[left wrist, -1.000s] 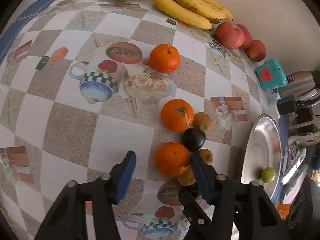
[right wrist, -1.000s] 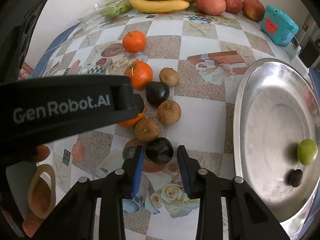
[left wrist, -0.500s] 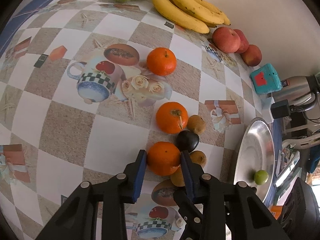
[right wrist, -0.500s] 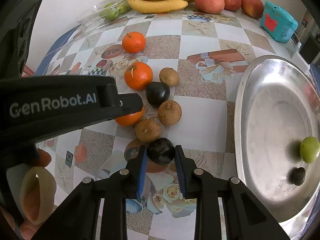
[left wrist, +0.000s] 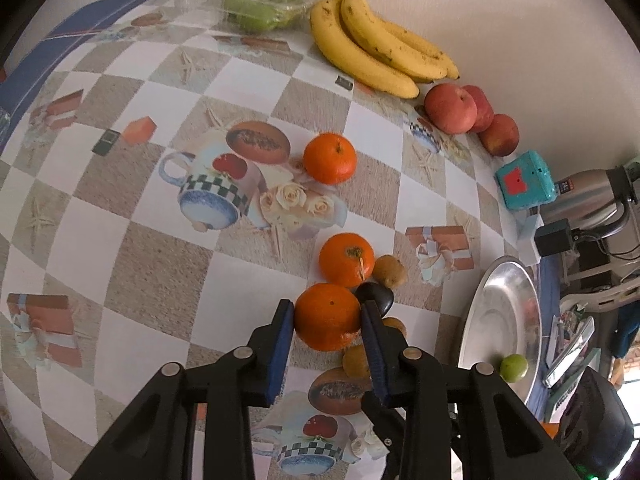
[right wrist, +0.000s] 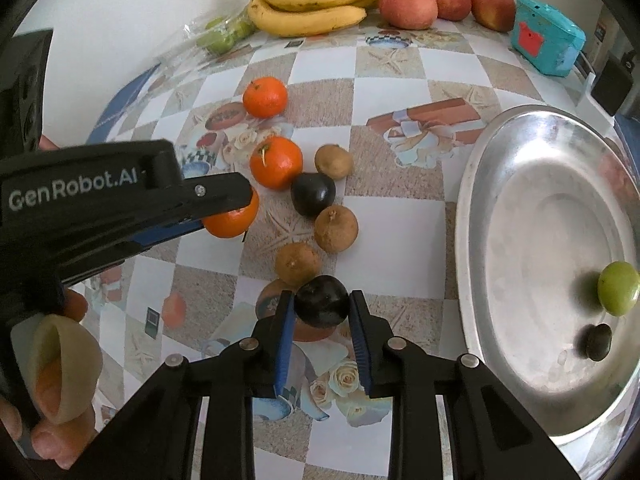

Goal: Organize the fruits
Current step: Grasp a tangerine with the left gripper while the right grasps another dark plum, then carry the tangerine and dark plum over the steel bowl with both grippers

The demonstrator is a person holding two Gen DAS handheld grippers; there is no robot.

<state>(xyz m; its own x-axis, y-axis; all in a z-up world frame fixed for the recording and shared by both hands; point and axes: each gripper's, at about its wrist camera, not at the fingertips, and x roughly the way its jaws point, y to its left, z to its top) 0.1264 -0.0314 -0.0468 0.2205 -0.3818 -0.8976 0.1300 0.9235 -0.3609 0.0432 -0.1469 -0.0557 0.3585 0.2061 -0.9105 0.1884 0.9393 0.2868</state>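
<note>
Between the left gripper's (left wrist: 327, 316) blue pads sits a round, glossy orange (left wrist: 327, 317), clamped tight; the right gripper (right wrist: 321, 307) pinches a dark, smooth plum (right wrist: 321, 301), a silver tray (right wrist: 472, 216) lying to its right

We see a beige-and-white checked tablecloth (left wrist: 168, 280), orange mandarins (left wrist: 327, 317), yellow bananas (left wrist: 372, 52) far, silver tray (right wrist: 472, 208) right.
</note>
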